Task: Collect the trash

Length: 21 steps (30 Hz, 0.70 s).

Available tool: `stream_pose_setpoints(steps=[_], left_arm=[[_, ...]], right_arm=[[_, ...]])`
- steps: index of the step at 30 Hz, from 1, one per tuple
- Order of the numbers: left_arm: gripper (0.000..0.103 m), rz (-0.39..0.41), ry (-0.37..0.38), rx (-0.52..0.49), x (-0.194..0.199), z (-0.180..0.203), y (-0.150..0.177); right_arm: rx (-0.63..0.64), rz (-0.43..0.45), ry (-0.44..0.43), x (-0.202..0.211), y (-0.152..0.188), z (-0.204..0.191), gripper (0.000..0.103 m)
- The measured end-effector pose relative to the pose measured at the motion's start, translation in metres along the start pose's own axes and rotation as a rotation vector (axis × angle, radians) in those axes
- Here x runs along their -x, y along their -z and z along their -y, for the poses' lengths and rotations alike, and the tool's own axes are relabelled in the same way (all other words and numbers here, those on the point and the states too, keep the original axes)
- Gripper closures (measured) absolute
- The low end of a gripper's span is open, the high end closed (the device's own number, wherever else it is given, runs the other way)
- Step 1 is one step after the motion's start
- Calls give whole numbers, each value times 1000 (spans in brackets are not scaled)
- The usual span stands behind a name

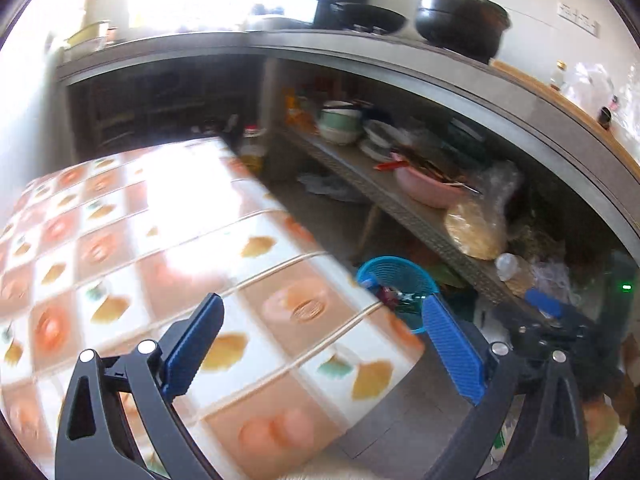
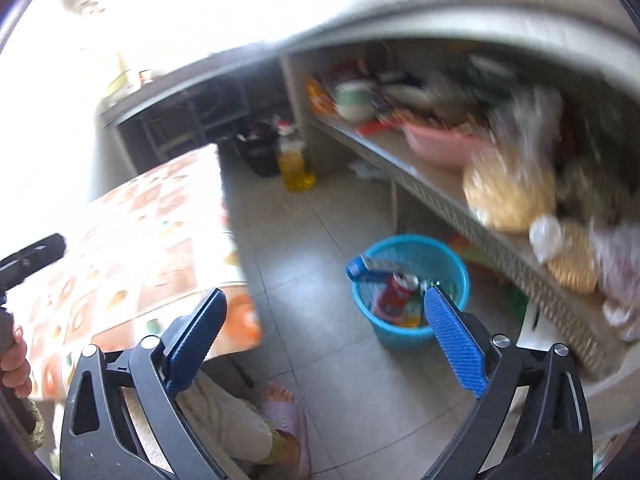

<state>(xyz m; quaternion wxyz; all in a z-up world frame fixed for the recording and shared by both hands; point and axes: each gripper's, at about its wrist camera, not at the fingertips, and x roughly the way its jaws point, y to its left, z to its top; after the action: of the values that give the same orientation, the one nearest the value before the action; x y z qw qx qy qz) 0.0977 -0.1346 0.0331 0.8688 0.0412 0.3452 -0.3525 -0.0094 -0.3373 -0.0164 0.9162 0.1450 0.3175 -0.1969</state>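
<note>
Jaws on my left hand-held gripper [image 1: 322,318] stand wide apart, and nothing is between them. It hangs over the near corner of the tabletop [image 1: 120,240], which has a cloth with orange and white squares. My right hand-held gripper [image 2: 324,312] is wide too and holds nothing. It hangs above the grey floor [image 2: 344,380], just off the tabletop's corner. Below it I see a foot in a pink slipper [image 2: 286,412]. Past the tabletop's edge a blue basket [image 2: 410,290] stands on the floor. The trash is in the basket: a red can [image 2: 396,292], a blue bottle [image 2: 366,270] leaning on the rim, and small bits I cannot make out. Just beside the basket runs a long low shelf [image 1: 400,208] under the counter. On the shelf sit a pink bowl [image 1: 426,188], stacked dishes and some bags. A yellow oil bottle [image 2: 294,166] stands on the floor by the shelf's far end.
</note>
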Motion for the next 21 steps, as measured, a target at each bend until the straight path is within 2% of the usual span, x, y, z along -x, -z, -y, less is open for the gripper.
stream_pose_setpoints(steps=[5,7,12,14,16,21], left_arm=[[6,29,-172,62,31,-8,27],[6,37,-264,77,42,-8,37],[6,63,-428,87,68,-12,54],[6,30,-477,102,76,-22,58],[6,-17,-520,111,79,-30,62],[6,-123,-593,111,77,-39,87]], right_arm=[[144,65,-22,29,0,-51,8],[175,77,-25,35,0,-67,8],[220,131,-61,54,10,-99,8],[229,155,-84,59,16,-106,8],[237,136,-81,60,19,-114,8],[273,66,-3,53,29,-128,8]])
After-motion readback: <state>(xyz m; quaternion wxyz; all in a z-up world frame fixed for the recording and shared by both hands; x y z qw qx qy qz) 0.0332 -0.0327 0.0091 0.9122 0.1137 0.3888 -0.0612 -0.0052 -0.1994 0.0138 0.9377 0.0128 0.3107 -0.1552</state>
